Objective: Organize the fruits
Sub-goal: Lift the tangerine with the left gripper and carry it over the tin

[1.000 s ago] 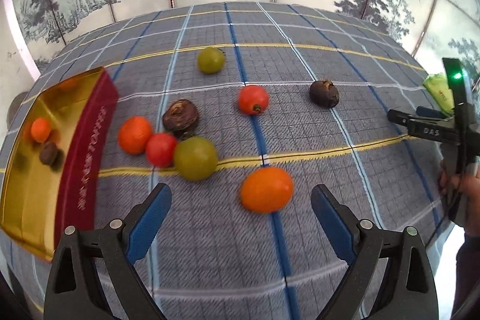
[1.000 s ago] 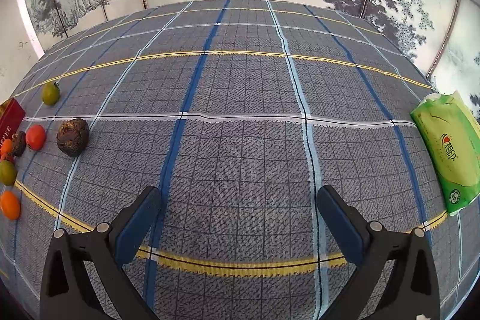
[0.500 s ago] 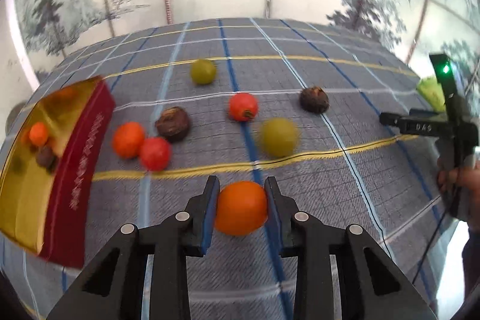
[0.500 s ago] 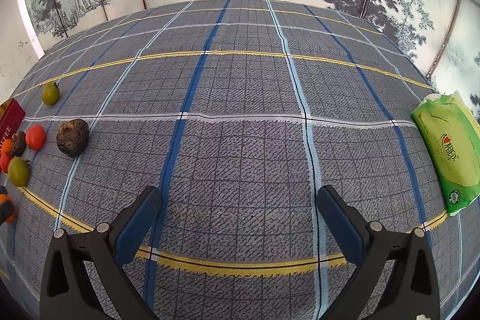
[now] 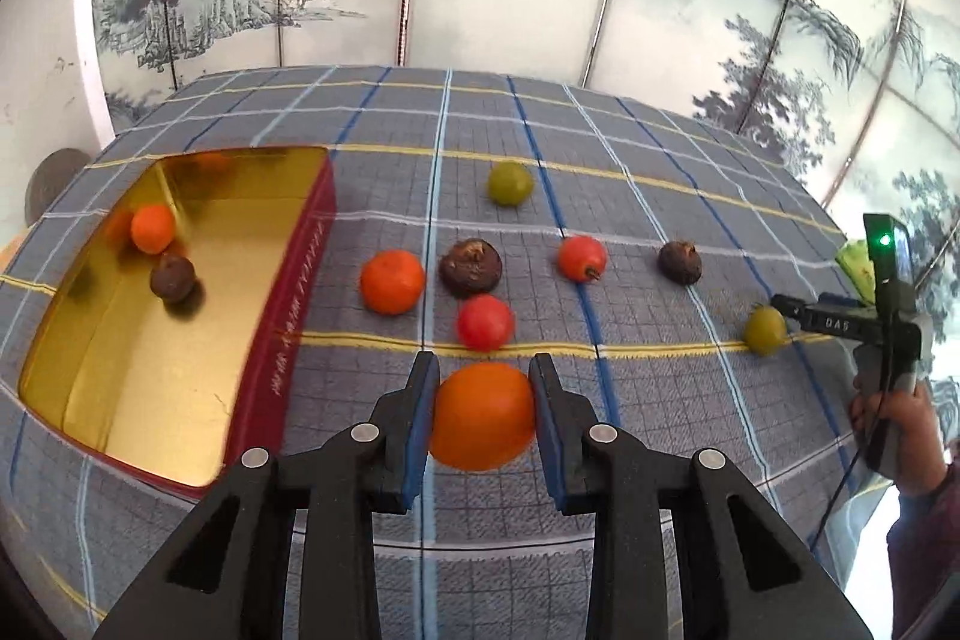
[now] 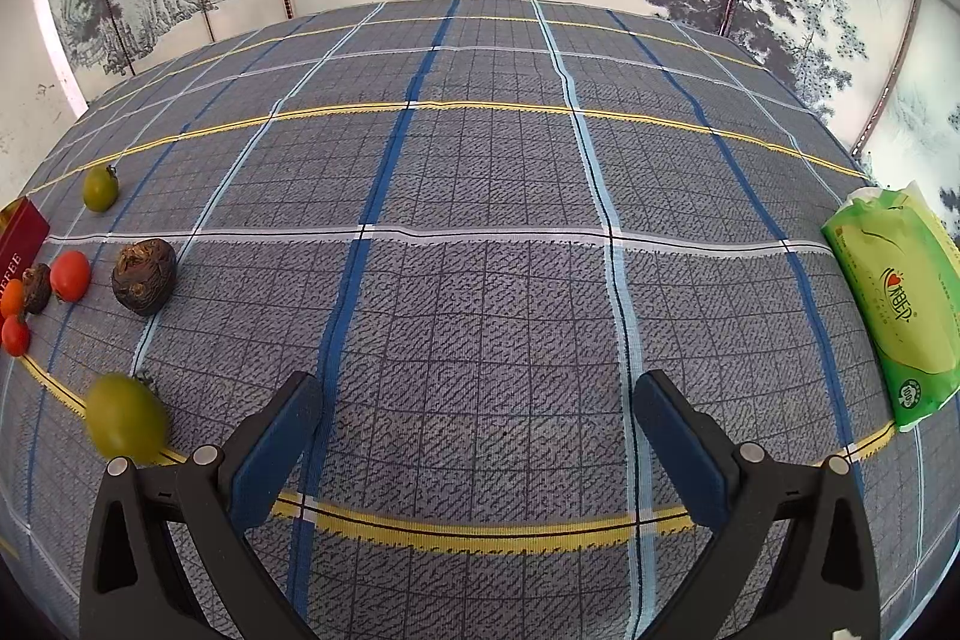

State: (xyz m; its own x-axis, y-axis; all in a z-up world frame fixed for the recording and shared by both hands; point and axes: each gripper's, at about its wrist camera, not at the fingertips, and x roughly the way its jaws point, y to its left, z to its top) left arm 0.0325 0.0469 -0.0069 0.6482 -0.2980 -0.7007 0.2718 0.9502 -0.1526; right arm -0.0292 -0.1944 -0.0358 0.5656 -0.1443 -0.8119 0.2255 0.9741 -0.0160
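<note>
An orange fruit is sitting pinched between blue pads; a small orange one and a brown one are lying inside the gold-lined red box; red, green and brown fruits are lying scattered on the checked cloth.

Your table's grey plaid cloth carries a gold-lined red tin box far left, scattered round fruits beside it, and a green wipes packet far right.
</note>
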